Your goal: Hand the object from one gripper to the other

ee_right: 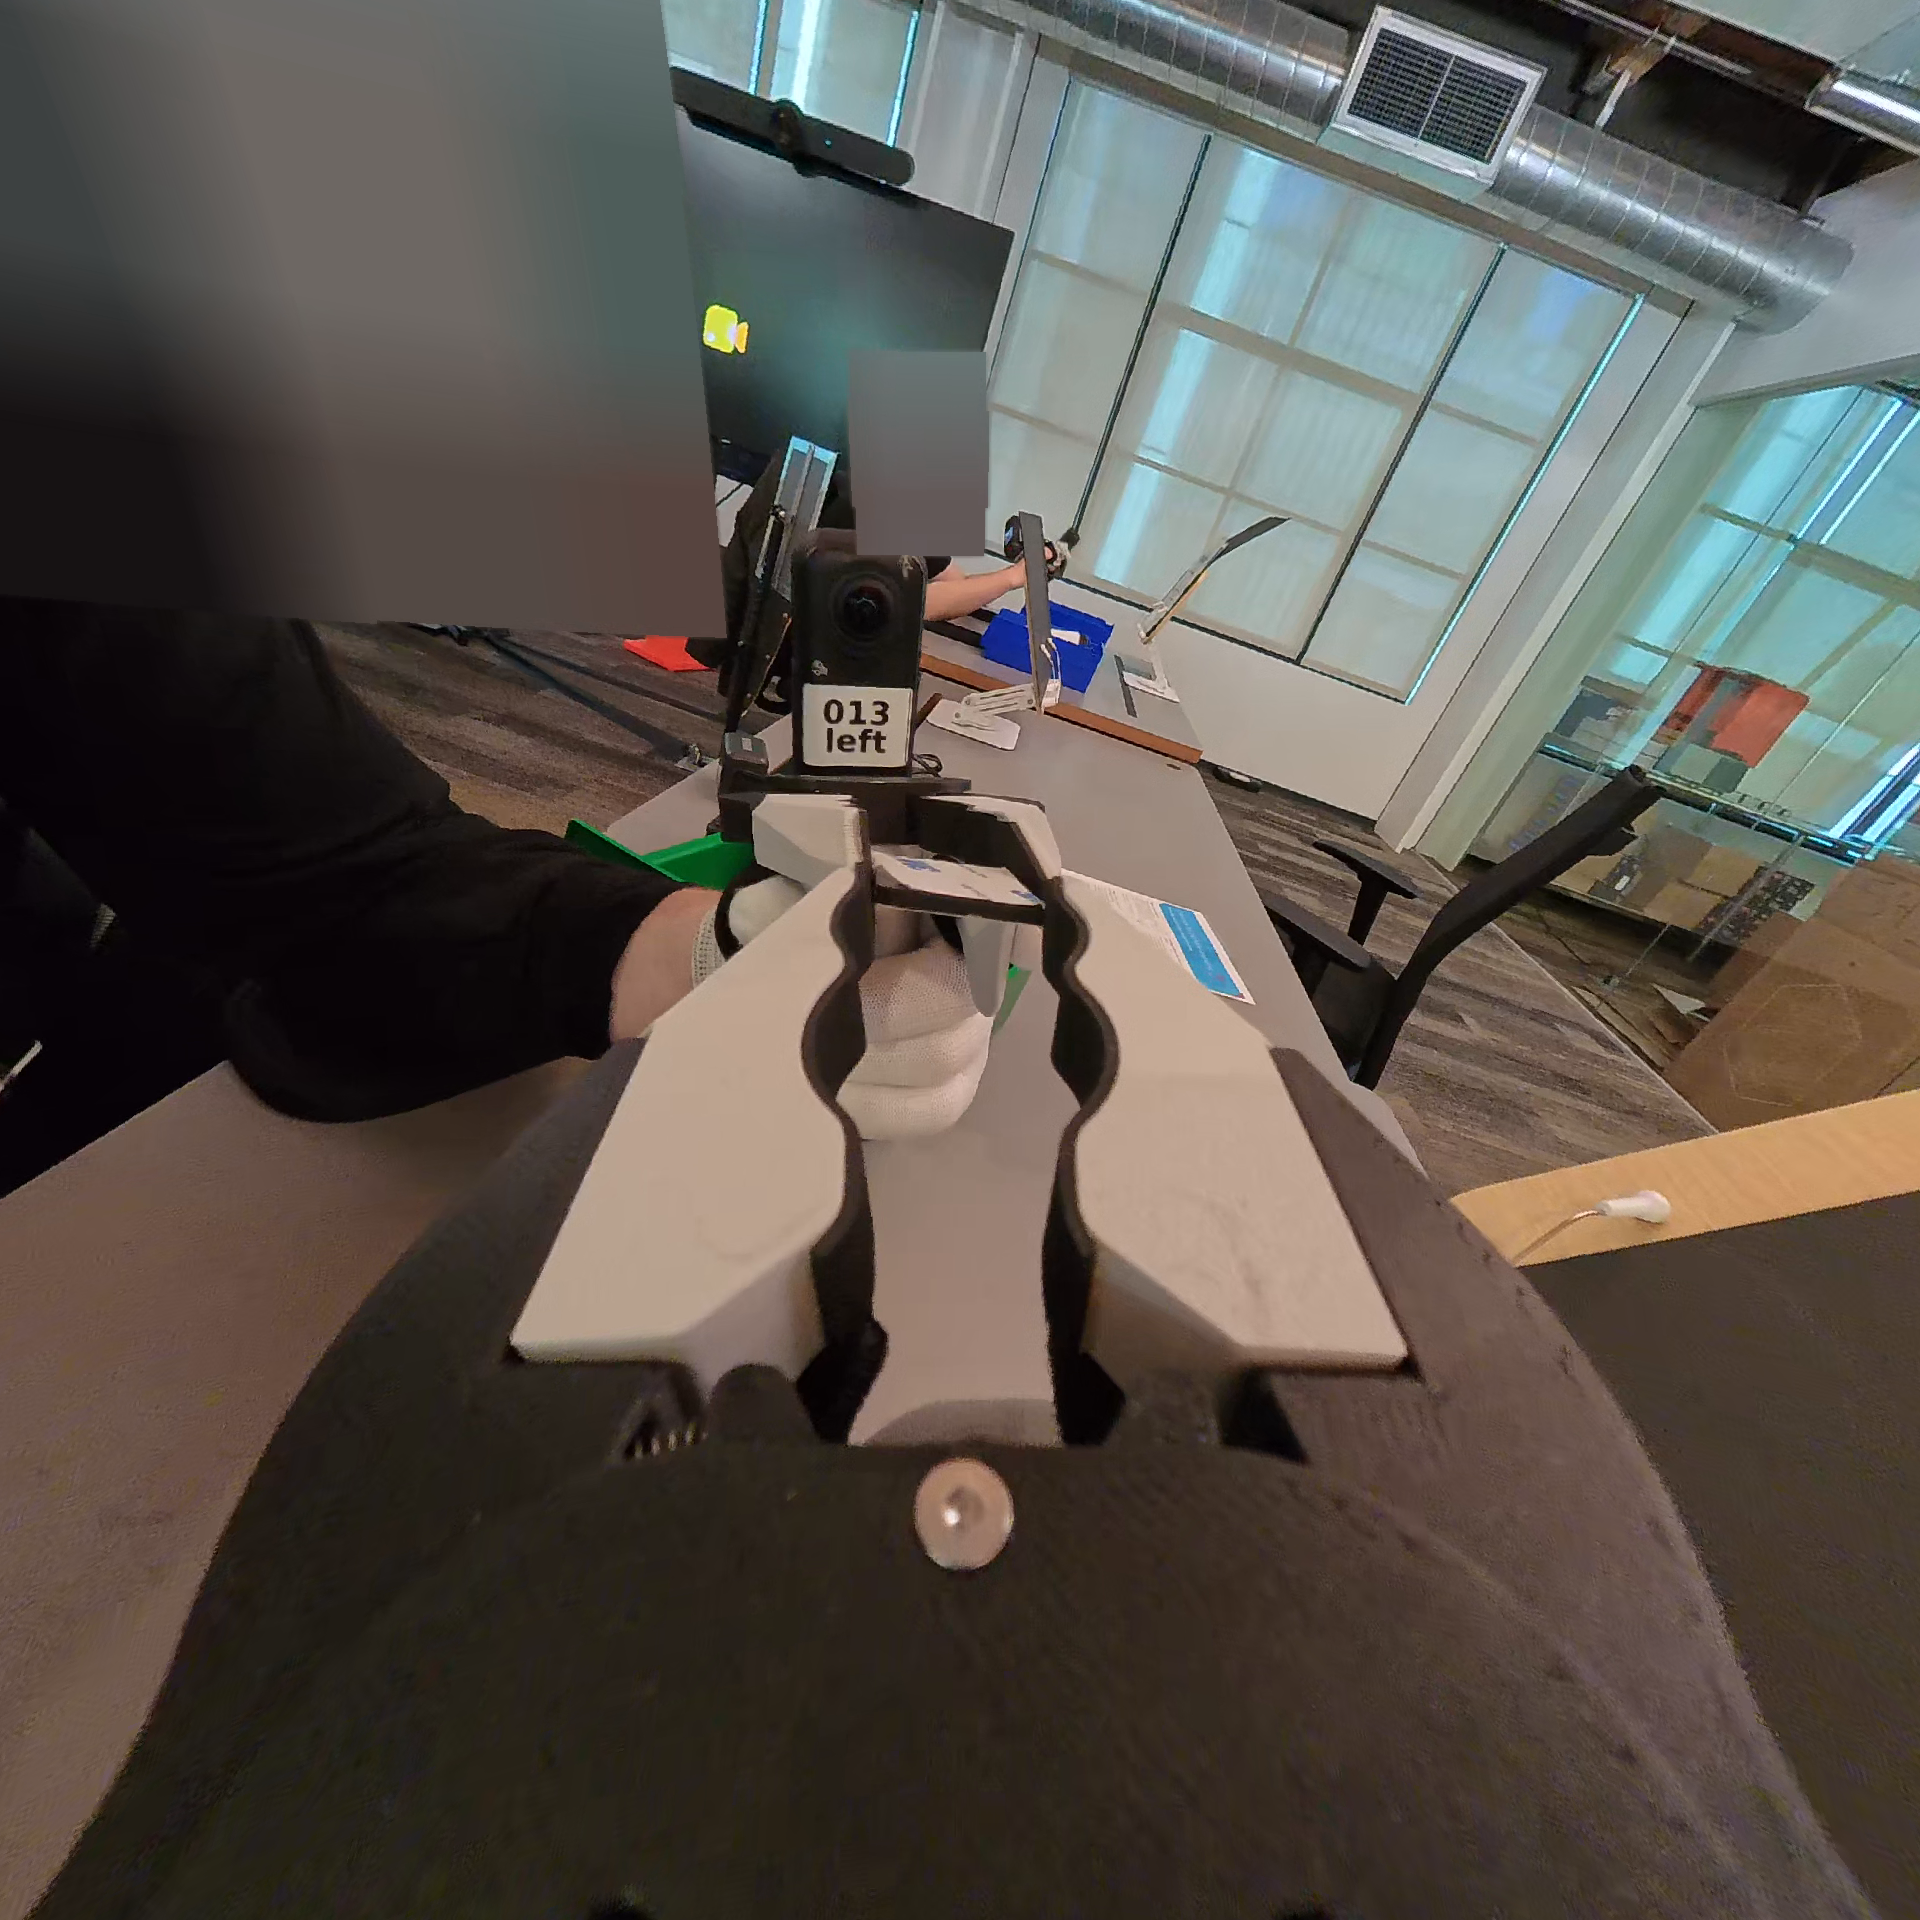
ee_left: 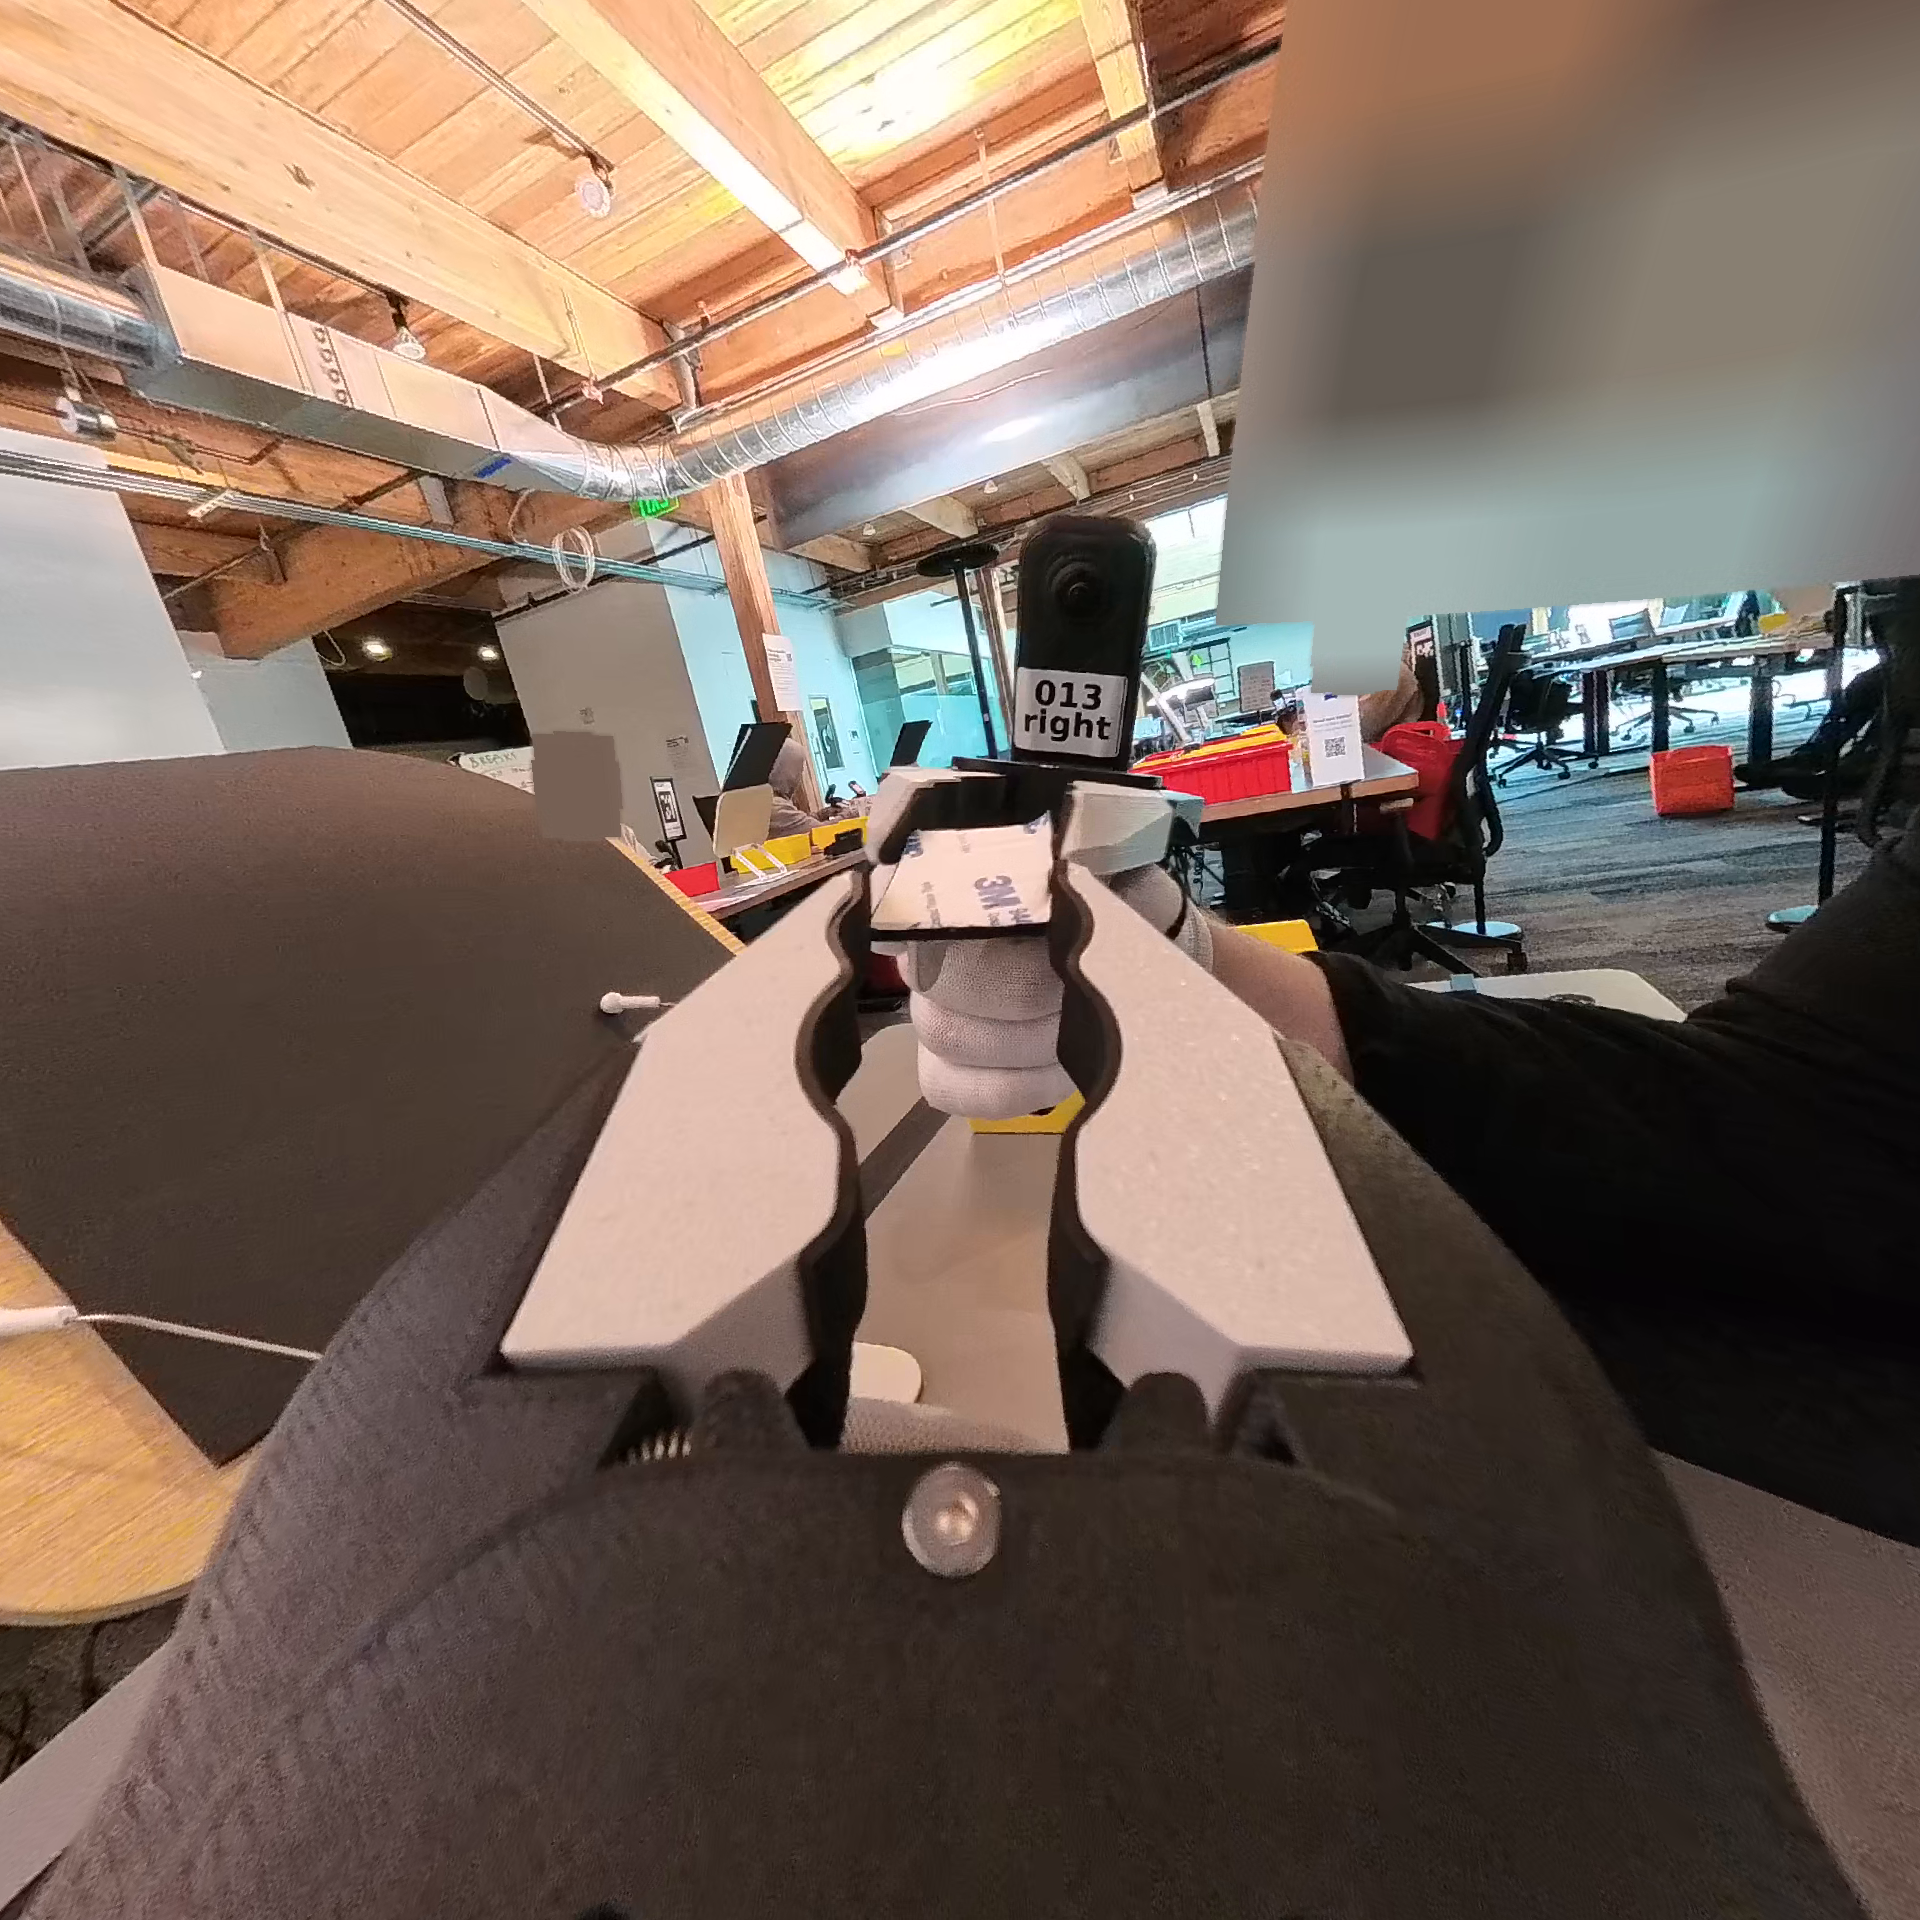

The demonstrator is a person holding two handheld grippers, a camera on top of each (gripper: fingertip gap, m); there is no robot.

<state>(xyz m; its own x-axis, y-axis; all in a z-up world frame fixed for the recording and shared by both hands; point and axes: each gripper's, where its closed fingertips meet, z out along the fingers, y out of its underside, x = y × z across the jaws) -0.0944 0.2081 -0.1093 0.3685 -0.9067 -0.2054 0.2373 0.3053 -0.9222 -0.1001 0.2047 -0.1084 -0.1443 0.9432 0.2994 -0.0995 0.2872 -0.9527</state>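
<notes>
A flat square adhesive pad (ee_left: 966,883), white-backed with blue print and a black foam edge, hangs in the air between the two grippers, which face each other. My left gripper (ee_left: 961,878) has both fingertips against the pad's side edges. My right gripper (ee_left: 1003,821), held by a white-gloved hand (ee_left: 987,1029), meets it from the far side. In the right wrist view the pad (ee_right: 956,902) lies edge-on between my right gripper's (ee_right: 956,883) fingertips, touching both. The left gripper (ee_right: 914,831) sits just behind it, also around the pad.
A black mat (ee_left: 260,987) covers a wooden table (ee_left: 83,1455) at the left, with a white cable (ee_left: 156,1325) on it. A long grey table (ee_right: 1122,821) runs ahead in the right wrist view, with a green bin (ee_right: 696,857) and an office chair (ee_right: 1455,935) beside it. The tips of both grippers are at nearly the same place.
</notes>
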